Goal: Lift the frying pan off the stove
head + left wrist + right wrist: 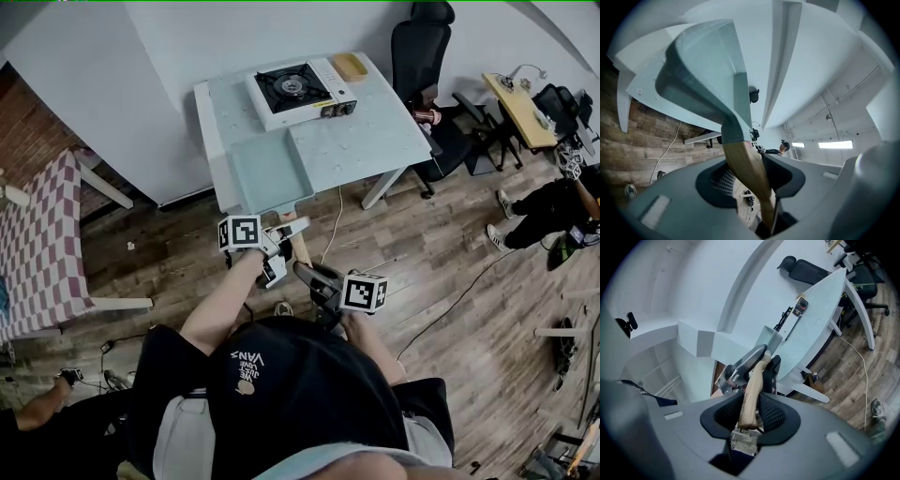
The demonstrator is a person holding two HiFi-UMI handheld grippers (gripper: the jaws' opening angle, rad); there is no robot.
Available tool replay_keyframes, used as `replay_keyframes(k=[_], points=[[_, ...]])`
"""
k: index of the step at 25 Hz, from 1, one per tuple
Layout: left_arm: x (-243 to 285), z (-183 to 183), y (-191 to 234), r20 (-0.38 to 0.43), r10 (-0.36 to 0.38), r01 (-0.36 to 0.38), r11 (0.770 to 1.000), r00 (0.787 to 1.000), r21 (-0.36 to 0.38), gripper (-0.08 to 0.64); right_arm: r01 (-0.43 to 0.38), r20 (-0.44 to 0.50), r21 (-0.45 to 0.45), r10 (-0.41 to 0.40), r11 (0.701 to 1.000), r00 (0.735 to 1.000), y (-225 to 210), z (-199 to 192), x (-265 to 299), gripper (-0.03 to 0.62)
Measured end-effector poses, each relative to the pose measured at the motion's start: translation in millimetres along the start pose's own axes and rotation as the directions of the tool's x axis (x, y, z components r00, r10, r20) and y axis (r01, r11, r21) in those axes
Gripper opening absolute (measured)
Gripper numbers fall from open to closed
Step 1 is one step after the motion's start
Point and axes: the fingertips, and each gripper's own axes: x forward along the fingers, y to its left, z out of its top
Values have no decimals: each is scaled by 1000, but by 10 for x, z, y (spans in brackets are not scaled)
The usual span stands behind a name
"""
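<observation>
The frying pan (267,173) is pale teal and square with a wooden handle (298,246). It is held in the air off the table's near edge, away from the stove (300,89), whose black burner is bare. My left gripper (281,231) is shut on the handle close to the pan, and my right gripper (307,274) is shut on the handle's end. In the left gripper view the pan (703,79) rises from the handle (745,166) between the left gripper (751,180) pads. In the right gripper view the handle (752,394) sits in the right gripper (750,408), with the pan (771,341) beyond.
The stove stands at the back of a white table (375,131), with a yellow item (350,66) beside it. A black office chair (417,52) is at the table's right. A checked-cloth table (42,244) is at left. A seated person (553,211) is at right. A cable (459,295) runs over the wooden floor.
</observation>
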Motion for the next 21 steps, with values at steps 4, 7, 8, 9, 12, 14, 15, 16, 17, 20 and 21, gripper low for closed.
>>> replay_keyframes(k=[4,7,8,9,12,14,15,16,17,20,21], points=[[-51,20,14,7,3,-3,1000,1000,0,170,-4,-9,-5,4,1000,1000,19,-20,40,111],[-85,40,32,11,7,-7,1000,1000,-3,170,-7,-15,-8,7,1000,1000,28,-23,75,110],[-94,47,37,13,7,-7,1000,1000,-5,170,-8,-18,-8,8,1000,1000,30,-24,85,110],[-99,53,39,15,7,-7,1000,1000,-6,170,-7,-21,-9,7,1000,1000,28,-25,92,110],[-99,62,38,18,7,-7,1000,1000,-5,170,0,-31,-13,0,1000,1000,-6,-29,89,110],[-97,62,34,18,9,-9,1000,1000,-4,170,-2,-33,-14,1,1000,999,-5,-24,85,110],[-95,62,34,19,10,-10,1000,1000,-5,170,-4,-33,-13,4,1000,999,5,-19,85,111],[-90,64,35,19,11,-11,1000,1000,-7,170,-7,-33,-12,6,1000,999,13,-11,85,111],[-81,69,36,20,12,-12,1000,1000,-7,170,-8,-34,-10,8,1000,999,15,-1,84,110],[-53,89,38,22,12,-12,1000,1000,-6,170,-11,-35,-10,10,1000,999,4,27,82,110],[-45,94,37,23,13,-12,1000,1000,-6,169,-11,-36,-10,11,1000,999,-1,35,81,110]])
